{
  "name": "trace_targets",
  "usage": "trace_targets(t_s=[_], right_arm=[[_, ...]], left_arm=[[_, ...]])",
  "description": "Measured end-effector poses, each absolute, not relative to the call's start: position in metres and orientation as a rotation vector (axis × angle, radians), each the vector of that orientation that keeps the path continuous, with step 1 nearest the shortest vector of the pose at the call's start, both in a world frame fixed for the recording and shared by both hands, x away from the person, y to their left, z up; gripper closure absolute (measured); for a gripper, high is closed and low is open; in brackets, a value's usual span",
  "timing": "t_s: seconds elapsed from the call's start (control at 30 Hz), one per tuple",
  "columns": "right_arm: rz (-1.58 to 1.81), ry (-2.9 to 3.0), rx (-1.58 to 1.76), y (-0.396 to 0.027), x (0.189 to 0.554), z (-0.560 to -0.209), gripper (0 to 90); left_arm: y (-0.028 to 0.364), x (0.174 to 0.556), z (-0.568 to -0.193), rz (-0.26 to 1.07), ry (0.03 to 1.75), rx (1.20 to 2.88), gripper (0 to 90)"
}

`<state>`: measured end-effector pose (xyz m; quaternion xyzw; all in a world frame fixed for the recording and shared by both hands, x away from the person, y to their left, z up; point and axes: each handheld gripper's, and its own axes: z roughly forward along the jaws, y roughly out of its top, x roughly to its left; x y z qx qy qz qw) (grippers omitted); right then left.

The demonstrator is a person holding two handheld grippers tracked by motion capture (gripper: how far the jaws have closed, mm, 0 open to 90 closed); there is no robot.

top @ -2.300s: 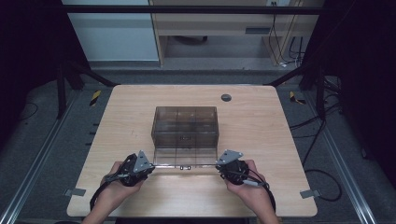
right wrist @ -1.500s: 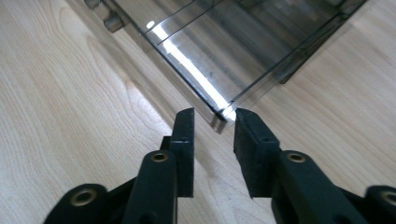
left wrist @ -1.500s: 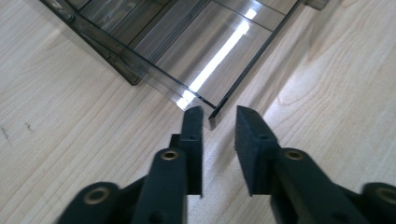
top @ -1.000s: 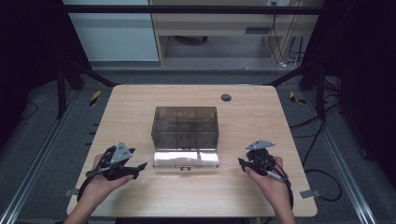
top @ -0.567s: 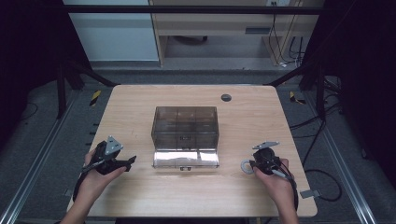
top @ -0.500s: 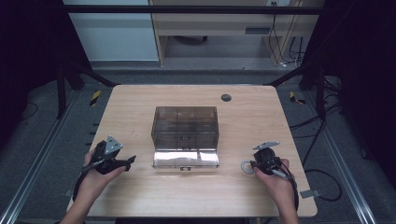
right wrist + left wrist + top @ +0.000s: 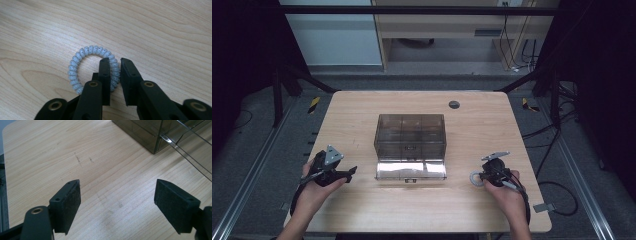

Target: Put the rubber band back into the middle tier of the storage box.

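A person seated at a pale wooden table (image 7: 362,115) works a two-jaw gripper in each hand on either side of a smoky, see-through organiser box (image 7: 410,135), whose clear front flap (image 7: 411,170) lies folded down flat on the wood. To the right of the box, the right gripper (image 7: 484,176) is down at the tabletop on a grey-white spiral hair tie (image 7: 86,68) — its jaws, which have just been closing, now pinch one side of the coil, one jaw inside the ring and the other outside it. The tie rests flat on the wood, well apart from the box. To the left of the box, the left gripper (image 7: 352,171) points toward it with its jaws spread wide and nothing between them — bare wood grain lies below the pads. No brand, label or legible writing shows on the box, the tie or the tools.
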<state>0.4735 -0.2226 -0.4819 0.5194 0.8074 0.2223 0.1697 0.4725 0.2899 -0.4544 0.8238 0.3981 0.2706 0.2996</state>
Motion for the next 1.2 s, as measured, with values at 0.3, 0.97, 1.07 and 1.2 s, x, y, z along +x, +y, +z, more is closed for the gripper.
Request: trace_targets(t_s=[0.3, 0.97, 1.07, 1.2], right_arm=[[0.646, 2.301, 1.452, -0.221, 0.472, -0.476, 83.4], [0.893, 2.177, 1.325, -0.203, 0.463, -0.436, 83.6], [0.923, 2.166, 1.303, -0.197, 0.462, -0.431, 83.6], [0.957, 2.145, 1.267, -0.190, 0.461, -0.424, 83.6]], left_arm=[[0.290, 0.473, -0.454, 0.728, 1.059, 2.184, 21.9], [0.290, 0.474, -0.454, 0.750, 1.062, 2.186, 21.6], [0.290, 0.474, -0.454, 0.751, 1.063, 2.187, 21.6], [0.290, 0.474, -0.454, 0.751, 1.066, 2.184, 21.5]])
